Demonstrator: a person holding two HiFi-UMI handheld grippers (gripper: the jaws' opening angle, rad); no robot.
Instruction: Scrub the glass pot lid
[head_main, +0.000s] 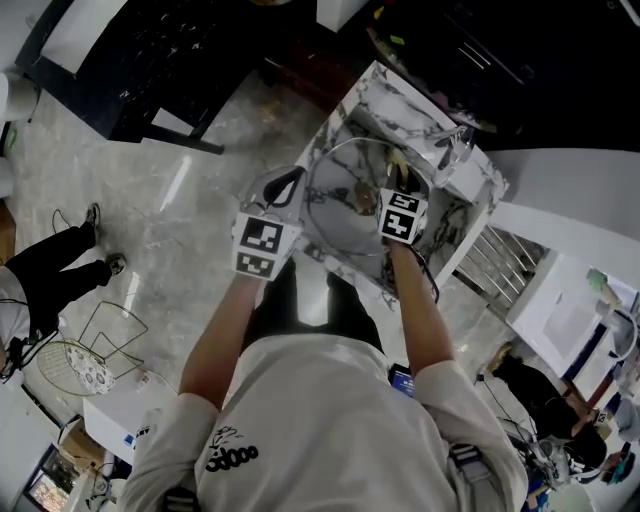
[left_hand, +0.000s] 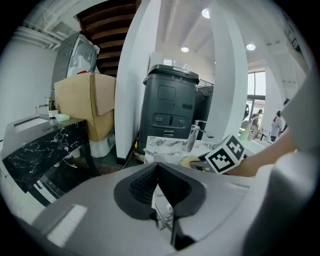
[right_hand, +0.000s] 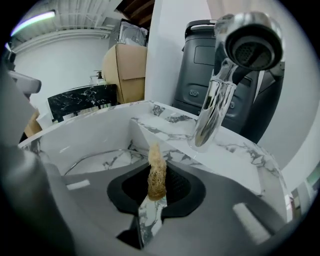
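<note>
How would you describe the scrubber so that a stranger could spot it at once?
Find the marble sink with its chrome faucet. Near the faucet, the right gripper pinches a small upright scrubber. It is the only tan, fibrous thing among glossy stone, metal and the glass lid.

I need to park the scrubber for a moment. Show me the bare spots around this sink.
Bare: the marble deck beside the faucet, out to the sink's edge. Crowded: the basin, filled by the glass lid, with the left claw clamped on its rim and the right claw holding the loofah scrubber over it.
</note>
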